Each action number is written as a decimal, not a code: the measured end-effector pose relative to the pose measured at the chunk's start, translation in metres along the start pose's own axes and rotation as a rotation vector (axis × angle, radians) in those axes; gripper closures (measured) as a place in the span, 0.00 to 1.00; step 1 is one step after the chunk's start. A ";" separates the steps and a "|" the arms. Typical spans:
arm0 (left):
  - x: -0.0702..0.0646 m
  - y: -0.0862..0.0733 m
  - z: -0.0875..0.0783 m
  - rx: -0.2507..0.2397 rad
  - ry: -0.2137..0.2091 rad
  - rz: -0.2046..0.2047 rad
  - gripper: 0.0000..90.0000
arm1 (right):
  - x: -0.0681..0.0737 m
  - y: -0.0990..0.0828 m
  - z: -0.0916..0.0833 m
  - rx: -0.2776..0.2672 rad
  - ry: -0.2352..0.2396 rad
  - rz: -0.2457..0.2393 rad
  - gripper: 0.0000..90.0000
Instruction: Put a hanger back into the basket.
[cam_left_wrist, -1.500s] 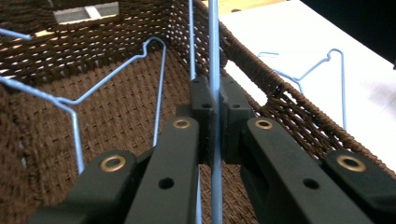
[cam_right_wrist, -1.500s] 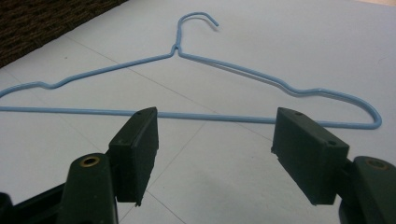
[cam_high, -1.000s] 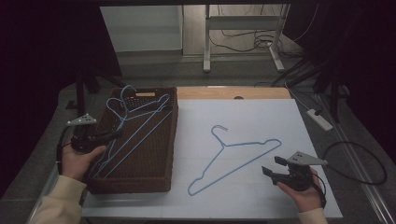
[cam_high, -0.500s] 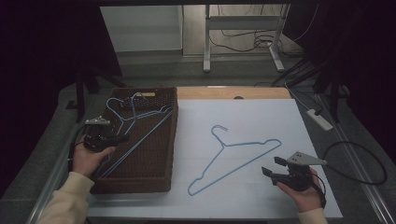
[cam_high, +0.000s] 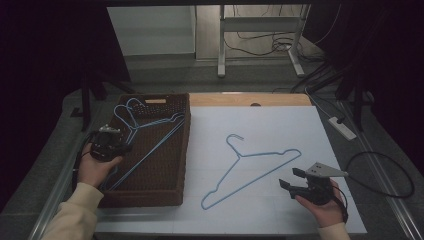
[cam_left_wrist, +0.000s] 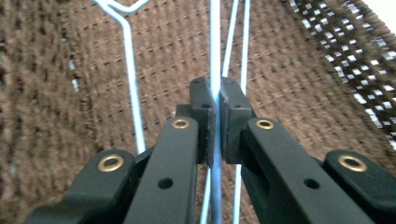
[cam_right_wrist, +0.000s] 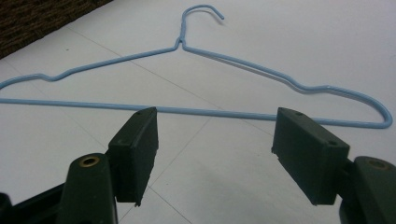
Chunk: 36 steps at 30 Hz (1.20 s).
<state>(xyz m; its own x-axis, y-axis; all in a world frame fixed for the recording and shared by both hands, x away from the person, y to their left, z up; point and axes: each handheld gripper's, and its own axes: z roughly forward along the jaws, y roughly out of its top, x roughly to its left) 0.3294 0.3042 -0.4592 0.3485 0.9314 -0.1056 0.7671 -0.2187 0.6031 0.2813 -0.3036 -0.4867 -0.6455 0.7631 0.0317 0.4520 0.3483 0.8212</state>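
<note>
My left gripper (cam_high: 120, 146) is over the left side of a brown woven basket (cam_high: 165, 192). In the left gripper view it (cam_left_wrist: 217, 91) is shut on the thin wire of a blue hanger (cam_left_wrist: 214, 46). More blue hangers (cam_left_wrist: 132, 84) lie under it on the basket floor (cam_left_wrist: 289, 70). Another blue wire hanger (cam_high: 250, 179) lies flat on the white table sheet (cam_high: 280, 125). My right gripper (cam_high: 290, 178) rests just below its right end, open. In the right gripper view the hanger's straight bar (cam_right_wrist: 210, 112) runs just beyond the open jaws (cam_right_wrist: 215, 135), apart from them.
A cable (cam_high: 380, 172) loops on the table at the right, with a white power strip (cam_high: 342, 127) at the far right edge. A wooden strip (cam_high: 250, 99) borders the sheet's far side. Table legs and wires stand on the floor beyond.
My left gripper has moved right and a little down over the basket's left side, still shut on the hanger wire; the hangers in the basket shifted with it. The right hand stayed put.
</note>
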 end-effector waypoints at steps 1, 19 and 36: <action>0.000 0.000 0.001 0.006 0.000 -0.001 0.95 | 0.000 0.000 0.000 0.001 0.000 0.000 0.36; -0.015 0.002 -0.033 -0.180 0.000 0.035 0.41 | -0.001 -0.001 0.000 0.007 0.002 0.006 0.35; -0.079 -0.012 -0.060 -0.366 -0.231 0.190 0.37 | -0.001 0.000 -0.001 0.005 0.005 0.002 0.35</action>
<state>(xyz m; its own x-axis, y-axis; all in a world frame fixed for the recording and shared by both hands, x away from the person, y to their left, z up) 0.2604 0.2512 -0.4105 0.6068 0.7865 -0.1145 0.4524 -0.2234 0.8634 0.2812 -0.3046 -0.4864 -0.6477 0.7610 0.0362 0.4564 0.3495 0.8183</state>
